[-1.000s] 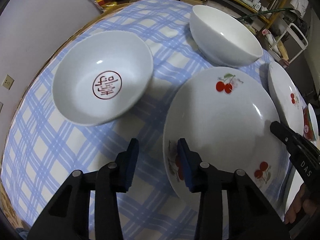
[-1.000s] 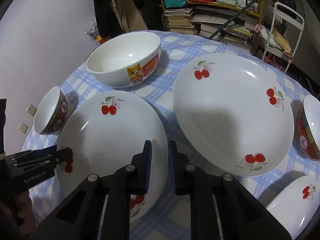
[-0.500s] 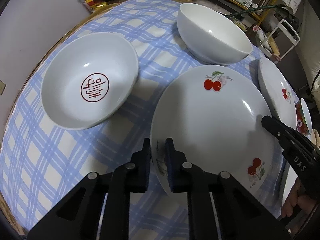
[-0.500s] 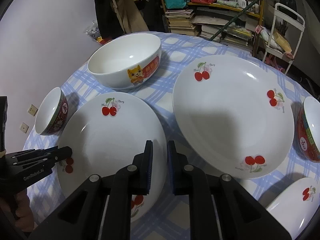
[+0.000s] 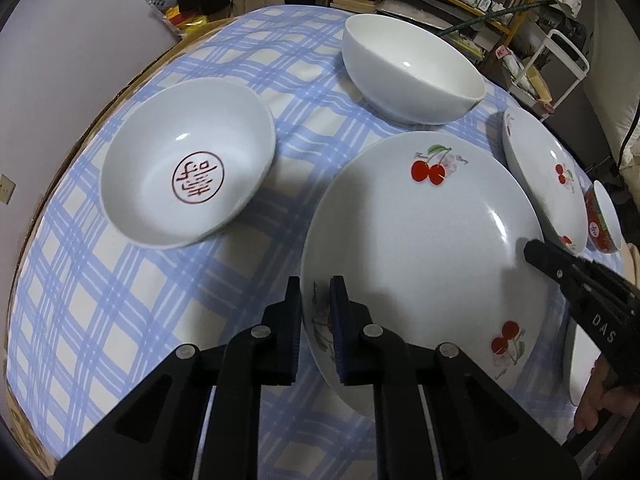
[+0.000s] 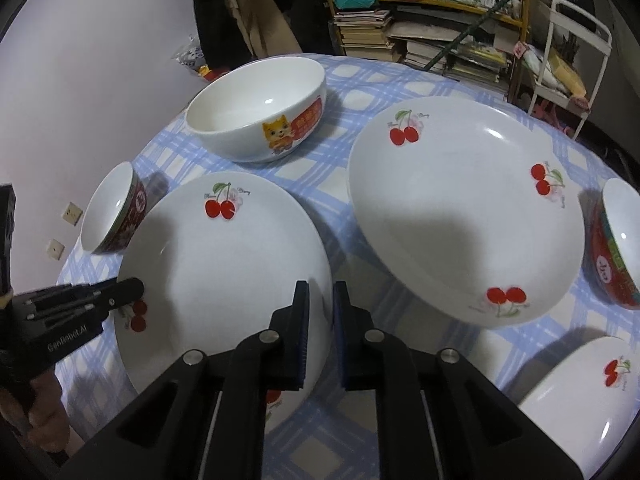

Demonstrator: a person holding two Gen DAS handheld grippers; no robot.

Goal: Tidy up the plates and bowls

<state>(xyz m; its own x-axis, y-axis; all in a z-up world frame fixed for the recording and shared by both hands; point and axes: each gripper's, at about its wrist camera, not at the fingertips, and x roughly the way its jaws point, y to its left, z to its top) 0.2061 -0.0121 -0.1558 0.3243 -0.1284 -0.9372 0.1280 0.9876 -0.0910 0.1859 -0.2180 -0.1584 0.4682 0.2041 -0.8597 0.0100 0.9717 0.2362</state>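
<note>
A round table under a blue-and-white checked cloth (image 5: 120, 320) carries all the crockery. Nearest me sits the round white glazed cherry plate (image 5: 420, 248) (image 6: 224, 264), shallow and smooth, with red cherry pairs printed round its rim; it tips slightly, its near edge off the cloth, and being round it has no long axis. The left gripper (image 5: 315, 300) pinches that plate's left rim between narrow black jaws with blue pads, having just closed on it, and the right gripper (image 6: 320, 304) (image 5: 536, 250) is clamped on the opposite rim, jaws almost together. Just beside the held plate, on its right, lies a second, larger white cherry plate (image 6: 464, 208), flat on the cloth. Behind the held plate stands a deep white bowl with an orange cat print (image 6: 260, 112) (image 5: 412, 76), upright. To the plate's left sits a white bowl with a red seal character inside (image 5: 188, 172), its outside dark red and patterned, tilted on its side. Beyond the larger plate rests a small red patterned bowl (image 6: 616, 252), also tilted. A third white cherry dish (image 6: 580, 400) lies nearest of all, to the right of the held plate.
</note>
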